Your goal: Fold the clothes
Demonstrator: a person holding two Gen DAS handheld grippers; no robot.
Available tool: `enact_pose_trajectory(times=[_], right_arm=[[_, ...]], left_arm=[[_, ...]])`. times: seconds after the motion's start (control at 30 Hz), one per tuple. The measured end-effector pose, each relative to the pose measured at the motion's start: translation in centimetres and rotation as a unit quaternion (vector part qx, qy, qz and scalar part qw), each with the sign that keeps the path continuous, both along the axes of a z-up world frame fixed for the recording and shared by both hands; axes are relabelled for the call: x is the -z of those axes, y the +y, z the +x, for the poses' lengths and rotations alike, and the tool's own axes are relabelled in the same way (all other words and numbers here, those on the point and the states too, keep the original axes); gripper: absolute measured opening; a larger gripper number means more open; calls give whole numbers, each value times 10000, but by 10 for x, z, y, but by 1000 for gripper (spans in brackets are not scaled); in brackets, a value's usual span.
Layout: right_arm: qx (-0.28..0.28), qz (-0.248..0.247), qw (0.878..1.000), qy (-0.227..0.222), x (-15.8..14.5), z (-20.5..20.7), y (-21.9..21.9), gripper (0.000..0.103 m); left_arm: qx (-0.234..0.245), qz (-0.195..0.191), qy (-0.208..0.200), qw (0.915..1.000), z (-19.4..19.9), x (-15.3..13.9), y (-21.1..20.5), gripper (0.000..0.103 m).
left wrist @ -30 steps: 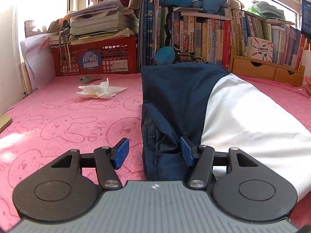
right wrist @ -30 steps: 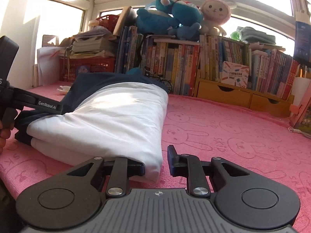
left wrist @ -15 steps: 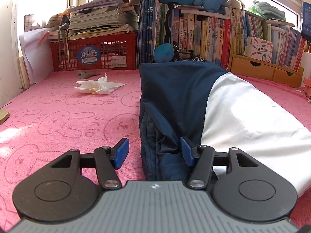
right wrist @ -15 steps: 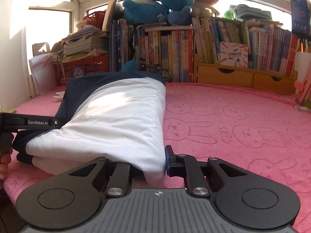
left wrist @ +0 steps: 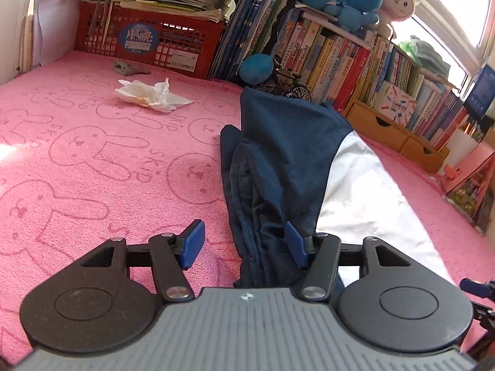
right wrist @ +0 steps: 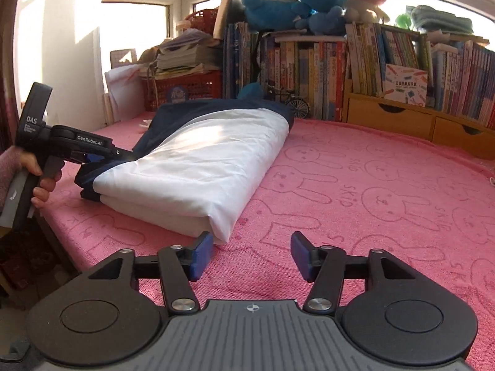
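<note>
A folded garment, navy (left wrist: 278, 154) on one side and white (right wrist: 201, 167) on the other, lies on the pink rabbit-print cover (right wrist: 371, 185). My left gripper (left wrist: 244, 244) stands open at the navy end. The bunched navy edge lies between its jaws against the right pad (left wrist: 295, 242), and the left pad (left wrist: 193, 244) is clear of it. My right gripper (right wrist: 251, 256) is opening, with only pink cover between its jaws. The white corner (right wrist: 219, 232) lies just beyond its left pad (right wrist: 201, 256), not gripped. A person's hand (right wrist: 40, 182) holds the left gripper's handle.
A crumpled tissue (left wrist: 151, 94) lies on the cover before a red crate (left wrist: 148, 43) stacked with papers. Books (right wrist: 309, 61), wooden drawers (right wrist: 402, 120), a toy bicycle (left wrist: 287, 83) and plush toys (right wrist: 297, 0) line the back. The table edge (right wrist: 62, 232) drops off at the left.
My right gripper has let go of the white corner, opened wide and drawn back from it. The left wrist view has rolled and shifted; its jaws stay equally wide.
</note>
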State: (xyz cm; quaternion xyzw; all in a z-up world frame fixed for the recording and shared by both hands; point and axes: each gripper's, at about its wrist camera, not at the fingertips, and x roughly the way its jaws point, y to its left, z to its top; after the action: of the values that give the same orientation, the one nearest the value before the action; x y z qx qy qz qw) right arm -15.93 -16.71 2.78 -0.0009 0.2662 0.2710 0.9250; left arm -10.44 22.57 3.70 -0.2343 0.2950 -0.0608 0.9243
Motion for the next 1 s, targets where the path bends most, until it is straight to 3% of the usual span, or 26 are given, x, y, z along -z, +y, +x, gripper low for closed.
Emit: enact_pose_trajectory(times=[0.07, 0.13, 0.2, 0.23, 0.4, 0.53, 0.63, 0.73, 0.77, 0.8, 0.87, 0.93, 1.0], right_arm=[[102, 713, 9965, 422, -9, 30, -27, 66], [195, 1472, 9852, 858, -15, 66, -50, 74], [266, 2126, 9693, 1210, -13, 106, -58, 79], [278, 2219, 9664, 1271, -12, 123, -54, 79], [-28, 2088, 9654, 1560, -1, 200, -5, 85], [-377, 1706, 9673, 1841, 9, 232, 43, 88], [-617, 1761, 9625, 1968, 19, 238, 63, 89], [-666, 1947, 9590, 1946, 24, 237, 71, 70], [-603, 1981, 9591, 1932, 23, 236, 70, 60], [-535, 2074, 9571, 1953, 22, 236, 66, 50], [-432, 2399, 9475, 2069, 20, 238, 54, 40], [-384, 2596, 9416, 2109, 13, 238, 44, 35], [-357, 2555, 9457, 1978, 1, 233, 36, 35]], left_arm=[[85, -559, -81, 9984, 11, -5, 13, 58], [165, -1096, -155, 9937, 22, -11, 26, 63], [197, -1194, -118, 9926, 39, -10, 26, 64], [184, -1185, -55, 9928, 48, -7, 25, 66], [122, -1303, 424, 9905, 84, 15, 22, 69], [108, -1348, 309, 9903, 94, 25, 23, 70], [238, -1248, 269, 9915, 97, 29, 20, 46], [435, -1323, 209, 9900, 101, 28, 16, 29], [505, -1380, 189, 9890, 102, 27, 15, 24], [575, -1436, 169, 9878, 103, 26, 14, 22], [715, -1442, 135, 9869, 108, 20, 8, 19], [890, -1336, 90, 9870, 114, 12, -5, 18], [1125, -1362, 7, 9843, 120, 4, -20, 18]])
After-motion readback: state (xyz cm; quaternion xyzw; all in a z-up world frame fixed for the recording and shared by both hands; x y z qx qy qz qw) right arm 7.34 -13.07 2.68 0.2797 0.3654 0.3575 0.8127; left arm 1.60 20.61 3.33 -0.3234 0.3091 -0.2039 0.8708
